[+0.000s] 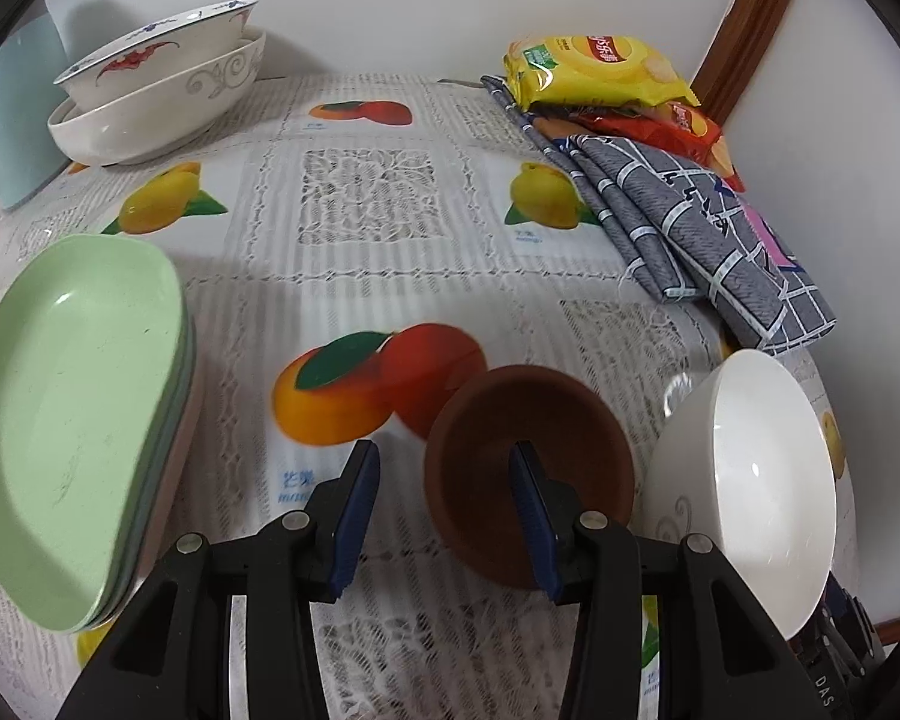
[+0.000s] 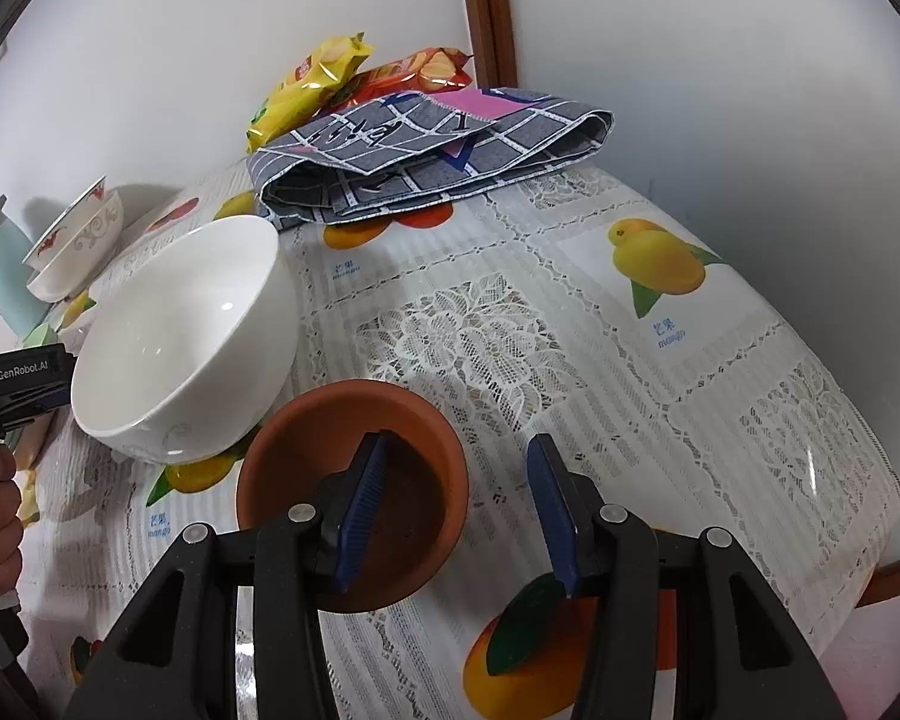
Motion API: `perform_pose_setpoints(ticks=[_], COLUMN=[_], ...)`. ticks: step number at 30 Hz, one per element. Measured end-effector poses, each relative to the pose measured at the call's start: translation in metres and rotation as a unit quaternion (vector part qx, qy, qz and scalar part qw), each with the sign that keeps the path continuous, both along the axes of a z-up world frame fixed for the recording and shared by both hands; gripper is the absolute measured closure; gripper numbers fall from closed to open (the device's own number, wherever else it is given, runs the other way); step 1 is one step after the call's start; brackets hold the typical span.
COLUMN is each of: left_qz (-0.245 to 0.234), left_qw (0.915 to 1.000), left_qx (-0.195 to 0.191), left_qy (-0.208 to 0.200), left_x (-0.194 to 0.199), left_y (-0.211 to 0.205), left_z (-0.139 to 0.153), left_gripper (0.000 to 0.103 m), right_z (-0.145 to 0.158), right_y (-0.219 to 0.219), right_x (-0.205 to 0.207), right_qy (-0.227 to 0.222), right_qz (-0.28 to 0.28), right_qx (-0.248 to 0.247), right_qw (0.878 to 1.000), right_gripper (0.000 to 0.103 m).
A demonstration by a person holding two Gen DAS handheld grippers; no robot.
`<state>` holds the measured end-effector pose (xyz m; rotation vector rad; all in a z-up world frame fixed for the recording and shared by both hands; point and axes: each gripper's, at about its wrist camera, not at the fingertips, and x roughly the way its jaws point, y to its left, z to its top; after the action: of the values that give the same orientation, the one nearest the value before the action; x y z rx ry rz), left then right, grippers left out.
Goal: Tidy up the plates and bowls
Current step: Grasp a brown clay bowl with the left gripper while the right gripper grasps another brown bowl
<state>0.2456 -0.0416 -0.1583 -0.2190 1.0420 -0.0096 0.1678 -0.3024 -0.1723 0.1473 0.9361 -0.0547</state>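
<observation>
A small brown bowl sits on the fruit-print tablecloth, with a larger white bowl tilted beside it. My left gripper is open, its right finger over the brown bowl's inside, its left finger outside the rim. My right gripper is open, its left finger over the brown bowl and its right finger outside. A stack of green plates lies at the left. Two stacked patterned bowls stand at the far left back.
A folded grey checked cloth and yellow and red snack bags lie at the back by the wall. A pale blue object stands behind the stacked bowls. The table edge curves along the right.
</observation>
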Motion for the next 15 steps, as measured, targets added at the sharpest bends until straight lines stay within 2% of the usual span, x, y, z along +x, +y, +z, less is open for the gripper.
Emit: perform_pose_setpoints(ticks=[2, 3, 5, 10, 15], left_qz=[-0.004, -0.006, -0.002, -0.007, -0.010], left_qw=[1.0000, 0.9999, 0.9999, 0.9999, 0.9999], left_qx=[0.007, 0.011, 0.009, 0.006, -0.004], left_qy=[-0.004, -0.005, -0.007, -0.003, -0.004], left_x=[0.0013, 0.0018, 0.0024, 0.0023, -0.0044], left_y=[-0.0032, -0.0043, -0.0038, -0.0023, 0.0021], left_z=[-0.0006, -0.0009, -0.0010, -0.0001, 0.0048], left_gripper=[0.067, 0.075, 0.079, 0.089, 0.093], right_z=[-0.0002, 0.0000, 0.0003, 0.0018, 0.0051], right_y=[0.0026, 0.0042, 0.0062, 0.0070, 0.0040], right_x=[0.0008, 0.0010, 0.0020, 0.0030, 0.0008], right_qy=[-0.004, -0.006, -0.007, -0.007, -0.007], right_qz=[0.002, 0.005, 0.012, 0.009, -0.004], right_qx=[-0.004, -0.002, 0.006, 0.010, 0.029], right_qw=[1.000, 1.000, 1.000, 1.000, 1.000], right_gripper=[0.061, 0.068, 0.077, 0.084, 0.090])
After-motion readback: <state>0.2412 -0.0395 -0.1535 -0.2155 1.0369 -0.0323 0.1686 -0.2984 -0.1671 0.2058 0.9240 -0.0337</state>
